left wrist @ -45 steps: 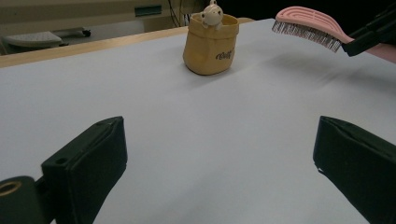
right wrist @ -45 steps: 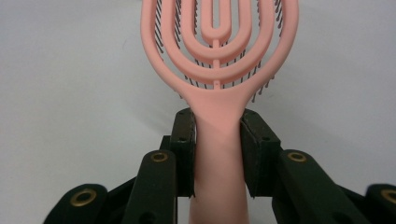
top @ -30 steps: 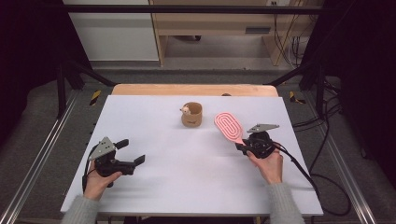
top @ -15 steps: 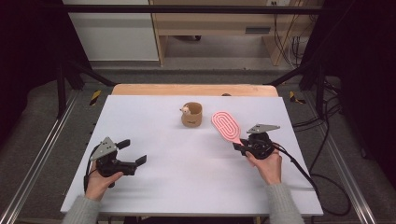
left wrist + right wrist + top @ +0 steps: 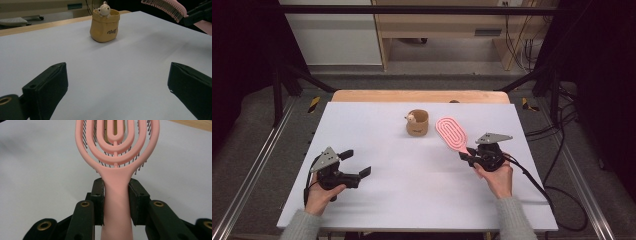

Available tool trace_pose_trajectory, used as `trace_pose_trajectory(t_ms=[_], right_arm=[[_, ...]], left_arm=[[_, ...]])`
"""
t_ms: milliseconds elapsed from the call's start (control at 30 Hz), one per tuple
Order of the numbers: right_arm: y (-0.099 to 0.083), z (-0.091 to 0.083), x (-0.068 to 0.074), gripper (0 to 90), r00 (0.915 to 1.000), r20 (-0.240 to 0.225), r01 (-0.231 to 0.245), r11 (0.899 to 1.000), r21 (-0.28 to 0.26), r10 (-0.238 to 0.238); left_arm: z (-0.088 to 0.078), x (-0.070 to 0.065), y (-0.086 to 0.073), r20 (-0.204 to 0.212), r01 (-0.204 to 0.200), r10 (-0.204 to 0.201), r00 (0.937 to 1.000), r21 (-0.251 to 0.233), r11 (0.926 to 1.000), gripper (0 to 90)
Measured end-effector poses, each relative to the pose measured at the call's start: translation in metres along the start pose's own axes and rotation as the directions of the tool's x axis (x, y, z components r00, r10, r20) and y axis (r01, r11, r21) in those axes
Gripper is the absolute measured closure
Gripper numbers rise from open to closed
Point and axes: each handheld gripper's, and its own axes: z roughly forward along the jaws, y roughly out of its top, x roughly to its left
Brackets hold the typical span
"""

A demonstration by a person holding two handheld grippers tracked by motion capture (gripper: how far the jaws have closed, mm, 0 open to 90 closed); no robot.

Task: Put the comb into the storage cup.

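Note:
A pink vented hairbrush (image 5: 451, 133) is held off the white table (image 5: 412, 190) at the right, its oval head slanting toward the middle. My right gripper (image 5: 468, 154) is shut on its handle; in the right gripper view both pads press the pink handle (image 5: 116, 195) from either side. The brush's bristles (image 5: 165, 6) hang at the top right of the left gripper view. A small tan pouch-shaped cup (image 5: 417, 123) with a little white bear on its rim stands at the table's middle back. My left gripper (image 5: 356, 162) rests open near the front left, nothing between its fingers.
A wooden strip (image 5: 417, 96) runs along the table's far edge. Black frame rails flank both sides, and cables lie on the floor at the right (image 5: 557, 150). A white cabinet (image 5: 332, 35) and a wooden bench stand beyond the table.
The brush head has shifted slightly left toward the cup with my right hand. The left gripper has stayed still.

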Motion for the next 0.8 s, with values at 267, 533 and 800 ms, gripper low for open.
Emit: trace_pose_trajectory(t_ms=[267,533,800], right_arm=[[0.002,0.001,0.006,69.3,0.9998,-0.015,0.008,1.000,-0.014,-0.008],[0.002,0.002,0.010,69.3,0.9991,-0.040,0.015,0.999,-0.033,-0.017],[0.006,0.005,0.022,69.2,0.9963,-0.071,0.046,0.998,-0.049,-0.049]], left_arm=[[0.002,-0.003,0.001,0.008,0.003,-0.003,1.0000,0.000,1.0000,3.1],[0.003,-0.006,0.002,0.015,0.011,-0.011,0.9998,0.000,0.9999,3.1],[0.004,-0.009,0.005,0.022,0.017,-0.016,0.9996,-0.002,0.9999,3.1]])
